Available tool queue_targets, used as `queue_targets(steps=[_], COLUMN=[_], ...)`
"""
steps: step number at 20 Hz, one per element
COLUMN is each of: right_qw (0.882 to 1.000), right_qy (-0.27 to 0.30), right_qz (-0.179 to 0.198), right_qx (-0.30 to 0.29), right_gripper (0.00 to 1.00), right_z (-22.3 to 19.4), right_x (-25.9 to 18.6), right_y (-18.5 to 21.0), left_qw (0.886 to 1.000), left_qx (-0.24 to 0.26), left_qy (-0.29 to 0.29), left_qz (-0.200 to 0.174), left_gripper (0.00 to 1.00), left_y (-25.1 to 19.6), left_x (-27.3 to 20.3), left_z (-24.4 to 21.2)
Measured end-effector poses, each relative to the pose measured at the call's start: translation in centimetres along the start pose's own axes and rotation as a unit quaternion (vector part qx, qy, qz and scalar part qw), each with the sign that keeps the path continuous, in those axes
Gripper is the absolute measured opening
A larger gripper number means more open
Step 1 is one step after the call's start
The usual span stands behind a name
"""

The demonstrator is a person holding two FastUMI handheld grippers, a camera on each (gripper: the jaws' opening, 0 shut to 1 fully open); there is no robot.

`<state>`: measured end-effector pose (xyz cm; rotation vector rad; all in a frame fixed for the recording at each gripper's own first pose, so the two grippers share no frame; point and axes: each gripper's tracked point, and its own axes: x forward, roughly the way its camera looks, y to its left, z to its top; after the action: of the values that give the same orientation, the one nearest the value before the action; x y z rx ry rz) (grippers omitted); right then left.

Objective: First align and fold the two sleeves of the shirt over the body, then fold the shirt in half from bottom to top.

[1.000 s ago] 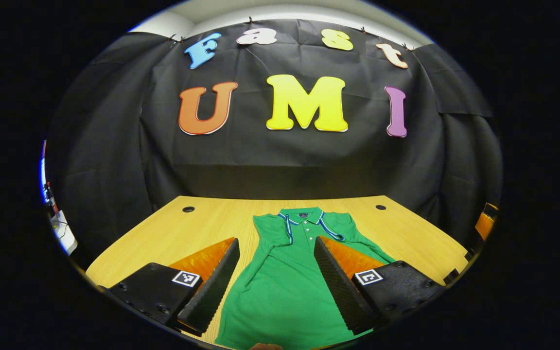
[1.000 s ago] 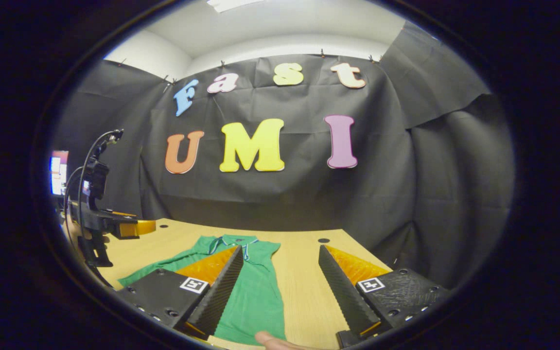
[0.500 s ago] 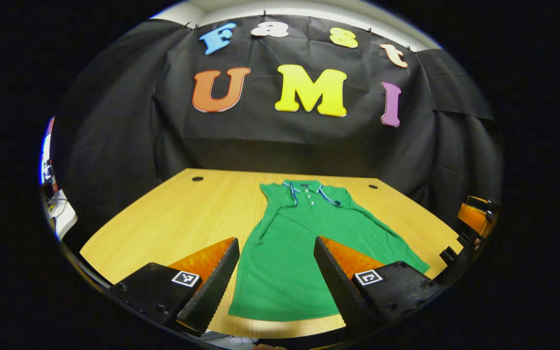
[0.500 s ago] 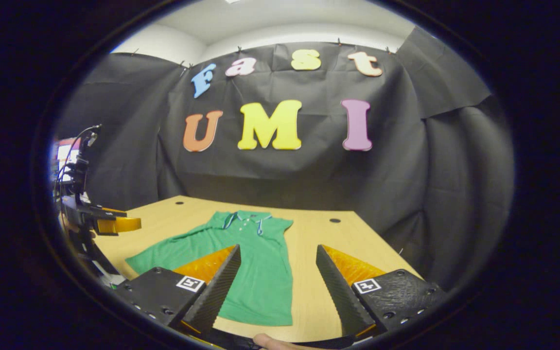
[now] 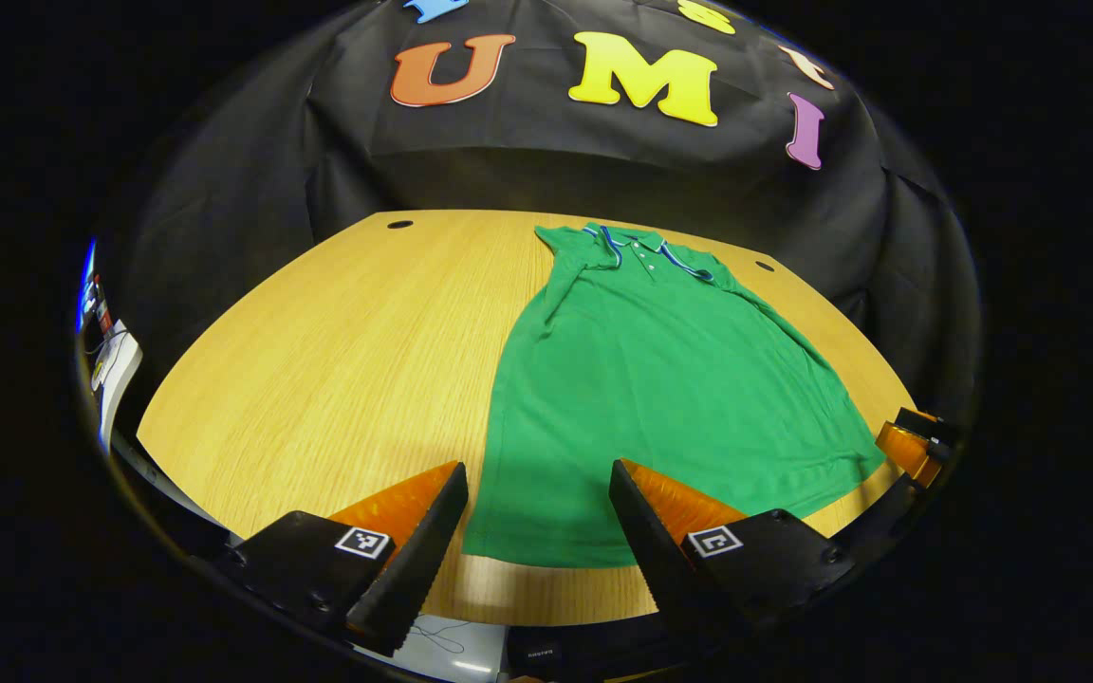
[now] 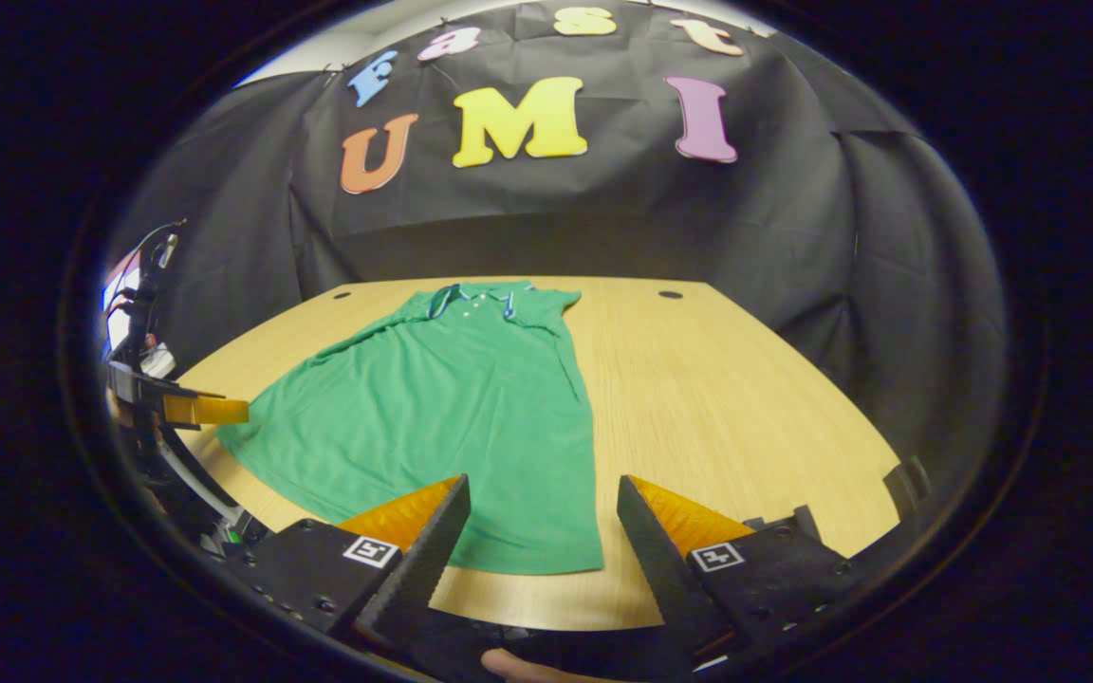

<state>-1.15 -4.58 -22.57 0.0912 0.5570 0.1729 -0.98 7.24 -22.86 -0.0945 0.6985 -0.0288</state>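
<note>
The green shirt point(image 5: 660, 379) lies flat on the wooden bench point(image 5: 338, 360), collar toward the far edge and hem near the front edge, with both sleeves seemingly already over the body. The left gripper point(image 5: 537, 531) and right gripper point(image 6: 539, 541) hover above the hem, jaws wide apart and empty. I judge the bottom-to-top fold comes next: each must descend to a hem corner and pinch it.

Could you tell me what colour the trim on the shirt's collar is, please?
The collar trim on the green shirt is blue and white, clearest in the left gripper view.
</note>
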Motion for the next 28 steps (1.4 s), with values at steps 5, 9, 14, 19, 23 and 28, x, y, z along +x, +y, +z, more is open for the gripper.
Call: queue_targets(steps=[5, 9, 14, 19, 23, 28], right_qw=[0.999, 0.999, 0.999, 0.999, 0.998, 0.997], right_qy=[0.013, 0.034, 0.034, 0.043, 0.05, 0.05], right_qz=[-0.038, -0.008, -0.004, 0.001, 0.022, 0.05], right_qx=[-0.015, -0.002, -0.006, -0.005, 0.003, 0.002], right_gripper=[0.96, 0.96, 0.95, 0.95, 0.49, 0.06], right_z=[-0.7, -1.5, -1.5, -1.4, -1.1, -0.6], right_x=[1.2, 1.9, 2.4, 2.7, 3.4, 3.9], right_y=[-1.5, -0.5, -0.6, -0.5, 0.6, 1.5], left_qw=[1.0, 1.0, 0.999, 0.999, 1.0, 1.0], left_qx=[0.004, 0.012, 0.027, 0.022, 0.01, 0.003], left_qy=[0.014, 0.018, 0.007, 0.005, -0.002, -0.013], left_qz=[0.018, 0.022, 0.03, 0.038, 0.022, 0.0], left_gripper=[0.94, 0.93, 0.93, 0.88, 0.45, 0.04], left_y=[0.4, 0.7, 1.4, 1.5, 0.6, 0.0], left_x=[0.6, 0.9, 1.5, 1.5, 1.5, 1.5], left_z=[-0.7, -0.6, -0.2, -0.3, -0.1, -0.1])
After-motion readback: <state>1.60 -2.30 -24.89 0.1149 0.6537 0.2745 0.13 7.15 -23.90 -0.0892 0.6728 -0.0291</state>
